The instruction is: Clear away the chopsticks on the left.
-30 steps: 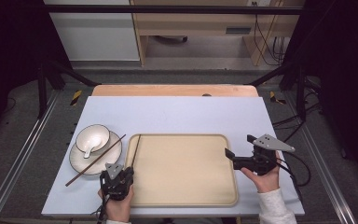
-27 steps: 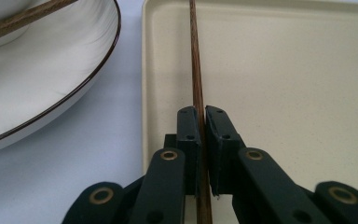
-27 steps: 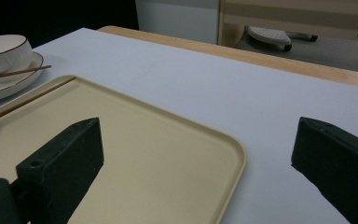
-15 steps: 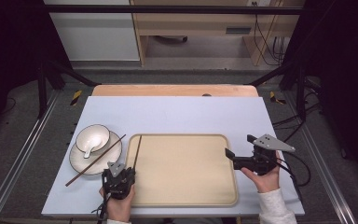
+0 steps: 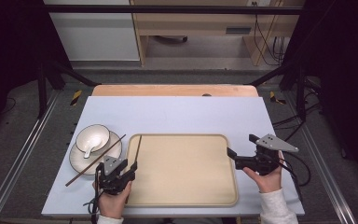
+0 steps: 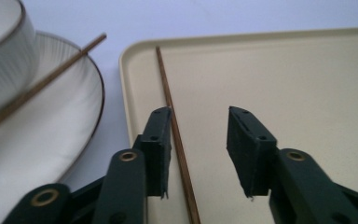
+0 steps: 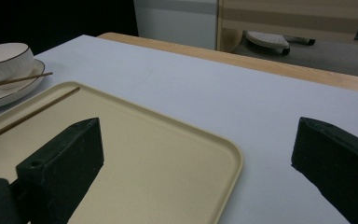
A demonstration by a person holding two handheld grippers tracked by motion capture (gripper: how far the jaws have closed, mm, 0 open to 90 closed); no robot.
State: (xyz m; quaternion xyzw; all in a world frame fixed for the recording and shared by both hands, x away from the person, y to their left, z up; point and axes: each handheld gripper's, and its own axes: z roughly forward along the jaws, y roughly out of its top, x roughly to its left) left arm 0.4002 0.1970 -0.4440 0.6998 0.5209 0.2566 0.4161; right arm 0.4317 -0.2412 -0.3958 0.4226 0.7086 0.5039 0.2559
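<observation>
A brown chopstick (image 5: 137, 148) lies along the left side of the beige tray (image 5: 186, 198). My left gripper (image 5: 129, 169) hovers over its near end. In the left gripper view the jaws have just been opening and stand apart (image 6: 198, 113), with that chopstick (image 6: 171, 114) lying on the tray beside the left pad, untouched. A second chopstick (image 5: 95, 160) rests slantwise across a white plate (image 5: 79, 163) that carries a white bowl (image 5: 93, 137) with a spoon. My right gripper (image 5: 239, 144) stands wide open at the tray's right rim (image 7: 230, 172), holding nothing.
The tray lies on a pale blue mat (image 5: 177, 114) on a wooden table. The plate and bowl sit just left of the tray. Cables trail from both grippers toward the near edge. A cabinet and dark frame posts stand beyond the table.
My left gripper has opened, let go of the chopstick's near end and lifted a little. The chopstick stays on the tray. The right gripper has kept still.
</observation>
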